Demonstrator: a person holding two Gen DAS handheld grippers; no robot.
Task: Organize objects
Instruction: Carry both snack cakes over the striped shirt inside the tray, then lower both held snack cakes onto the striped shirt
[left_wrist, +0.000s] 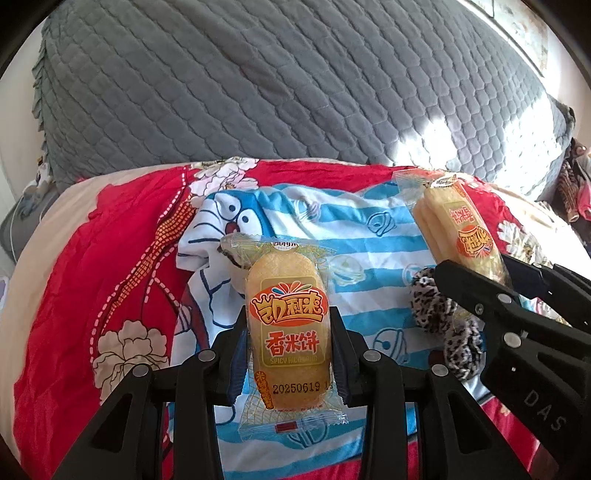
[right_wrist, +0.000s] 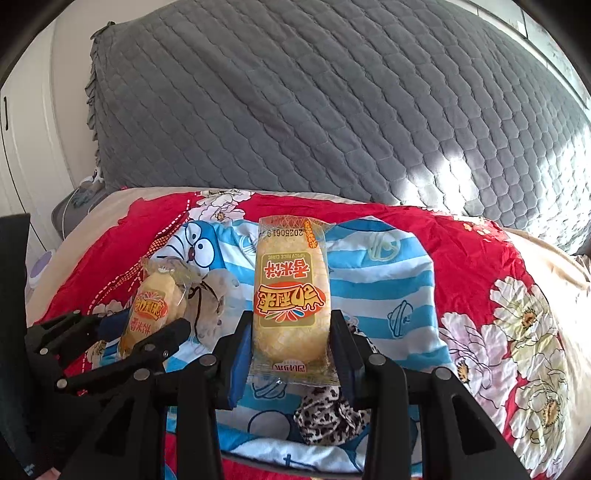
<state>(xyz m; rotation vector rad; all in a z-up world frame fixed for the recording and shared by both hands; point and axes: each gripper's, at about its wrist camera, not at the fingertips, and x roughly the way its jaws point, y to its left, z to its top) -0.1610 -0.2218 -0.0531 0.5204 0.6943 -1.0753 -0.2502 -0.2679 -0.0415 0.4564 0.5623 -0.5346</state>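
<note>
Now | left tool (left_wrist: 290, 332) grips rice cracker pack (left_wrist: 288, 317) | right tool (right_wrist: 291, 332) grips second pack (right_wrist: 290, 291)

A grey quilted headboard (left_wrist: 258, 81) fills the upper frame, sunlit at its right. Below it spreads a red flowered quilt (left_wrist: 110, 266). At the centre lies a blue-striped cartoon cloth (right_wrist: 388, 288). A white cupboard door (right_wrist: 22, 147) stands at the left edge.

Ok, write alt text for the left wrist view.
The left gripper holds a rice cracker packet upright over a blue striped cartoon cloth on a red floral quilt. At right, the right gripper holds a second packet.
</note>
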